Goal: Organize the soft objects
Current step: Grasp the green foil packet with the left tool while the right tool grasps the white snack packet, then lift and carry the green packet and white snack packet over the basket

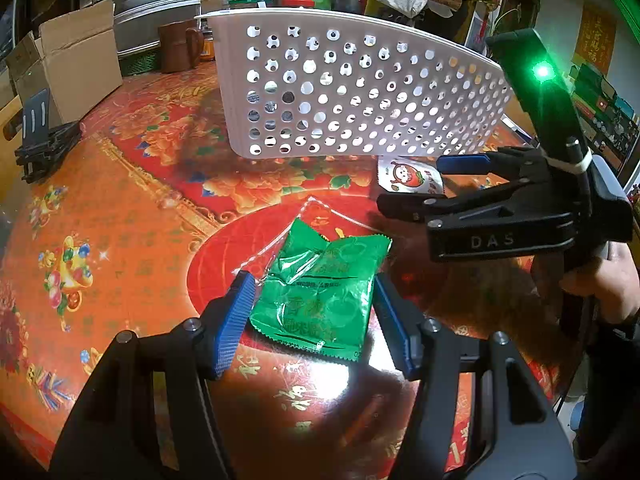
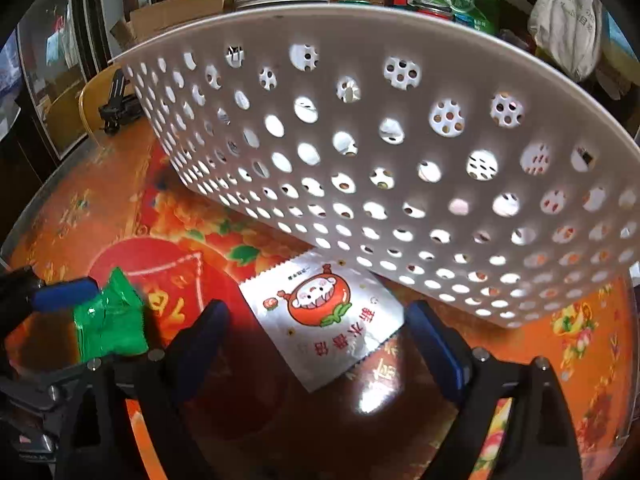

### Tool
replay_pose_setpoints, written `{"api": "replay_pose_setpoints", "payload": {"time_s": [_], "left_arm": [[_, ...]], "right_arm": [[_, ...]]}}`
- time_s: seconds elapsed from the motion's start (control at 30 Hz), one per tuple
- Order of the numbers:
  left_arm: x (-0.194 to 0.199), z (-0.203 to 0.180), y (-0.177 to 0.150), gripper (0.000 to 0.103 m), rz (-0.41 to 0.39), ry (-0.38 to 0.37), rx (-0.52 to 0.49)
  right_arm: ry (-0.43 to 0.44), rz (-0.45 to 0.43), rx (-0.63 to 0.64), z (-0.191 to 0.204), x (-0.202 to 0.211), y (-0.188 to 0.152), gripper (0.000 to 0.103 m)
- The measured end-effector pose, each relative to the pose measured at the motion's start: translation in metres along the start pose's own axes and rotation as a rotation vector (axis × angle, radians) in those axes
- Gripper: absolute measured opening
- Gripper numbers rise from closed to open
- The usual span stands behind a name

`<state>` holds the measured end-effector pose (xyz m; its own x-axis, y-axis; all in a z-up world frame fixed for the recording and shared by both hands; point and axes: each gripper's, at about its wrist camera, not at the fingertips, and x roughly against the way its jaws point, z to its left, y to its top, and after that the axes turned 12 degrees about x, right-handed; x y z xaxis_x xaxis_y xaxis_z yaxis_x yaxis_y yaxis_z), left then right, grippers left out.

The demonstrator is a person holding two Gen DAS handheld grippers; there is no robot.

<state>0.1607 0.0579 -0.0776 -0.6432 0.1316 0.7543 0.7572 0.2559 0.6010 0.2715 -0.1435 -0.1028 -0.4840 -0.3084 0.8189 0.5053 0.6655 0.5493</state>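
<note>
A crumpled green snack packet [image 1: 320, 288] lies on the red patterned table [image 1: 140, 200], and my left gripper [image 1: 316, 316] is shut on its two sides with the blue pads. The same green packet [image 2: 108, 324] shows at the left of the right wrist view, beside a left finger [image 2: 60, 294]. A white packet with a strawberry cartoon [image 2: 324, 320] lies flat on the table between the wide-apart fingers of my right gripper [image 2: 318, 312], which is open and does not touch it. The white perforated basket [image 2: 400, 160] stands just behind it. The right gripper [image 1: 424, 184] hovers over the white packet [image 1: 408, 178] in front of the basket [image 1: 360, 92].
A cardboard box [image 1: 76, 60] and a black stand [image 1: 44, 140] sit at the table's left. A brown mug [image 1: 180, 46], metal containers and bags crowd the back behind the basket. A person's hand [image 1: 612, 288] holds the right gripper at the right edge.
</note>
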Motion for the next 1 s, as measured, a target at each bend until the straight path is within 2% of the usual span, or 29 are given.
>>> {"api": "replay_pose_setpoints", "payload": {"time_s": [0.1,0.17,0.4,0.47,0.53,0.83,1.0], "left_arm": [[0.000,0.000,0.000,0.057,0.000,0.000,0.000],[0.000,0.000,0.000,0.057,-0.001,-0.001,0.001],[0.000,0.000,0.000,0.057,0.000,0.003,0.001],[0.000,0.000,0.000,0.057,0.000,0.004,0.000],[0.000,0.000,-0.001,0.057,0.000,0.004,0.001],[0.002,0.005,-0.001,0.057,-0.010,-0.001,0.020],[0.014,0.000,-0.006,0.057,-0.082,0.001,-0.002]], "right_arm": [[0.001,-0.002,0.003,0.002,0.002,0.000,0.083],[0.003,-0.015,0.006,0.004,0.008,-0.001,0.053],[0.020,-0.012,0.028,0.004,0.017,-0.011,0.035],[0.022,-0.015,0.047,0.009,0.021,-0.015,0.024],[0.021,-0.016,0.060,0.014,0.024,-0.018,0.019],[0.035,-0.056,0.057,0.025,0.046,-0.044,0.009],[0.026,-0.101,0.028,0.021,0.068,-0.057,0.009]]}}
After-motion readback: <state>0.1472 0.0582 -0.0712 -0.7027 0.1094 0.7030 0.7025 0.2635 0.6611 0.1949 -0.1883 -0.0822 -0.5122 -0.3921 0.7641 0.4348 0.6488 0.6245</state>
